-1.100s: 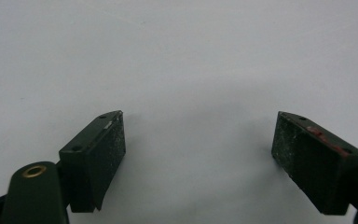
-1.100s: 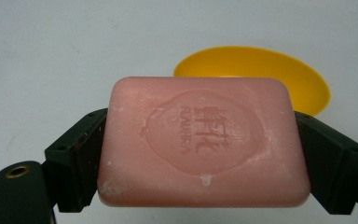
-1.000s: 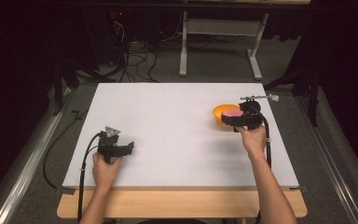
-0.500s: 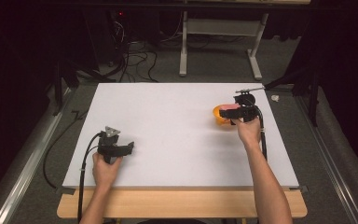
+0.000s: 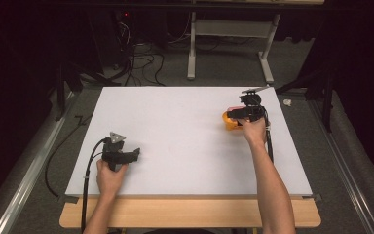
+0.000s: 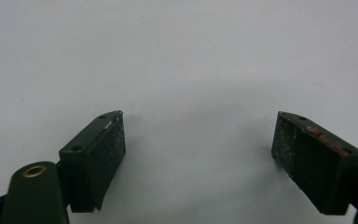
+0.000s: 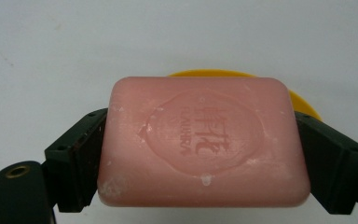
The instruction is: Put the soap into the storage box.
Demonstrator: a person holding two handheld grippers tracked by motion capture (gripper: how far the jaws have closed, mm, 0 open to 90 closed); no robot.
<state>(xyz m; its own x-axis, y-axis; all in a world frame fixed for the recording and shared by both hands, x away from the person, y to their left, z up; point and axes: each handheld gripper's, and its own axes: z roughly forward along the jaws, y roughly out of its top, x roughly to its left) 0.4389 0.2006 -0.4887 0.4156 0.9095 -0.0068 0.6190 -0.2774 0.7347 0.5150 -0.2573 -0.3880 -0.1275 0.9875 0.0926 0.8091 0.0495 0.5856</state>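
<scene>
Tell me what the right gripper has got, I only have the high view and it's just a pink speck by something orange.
Observer: In the right gripper view the right gripper is shut on a pink soap bar, one jaw pressed against each short end.
Operator: Any marking on it?
Observer: Yes, an oval seal with embossed characters is stamped into its top face.
Operator: And the orange thing?
Observer: A yellow-orange dish; its rim peeks out behind the bar.
Operator: Left gripper holding anything?
Observer: No. The left gripper is open, with only bare white table between its jaws.
</scene>
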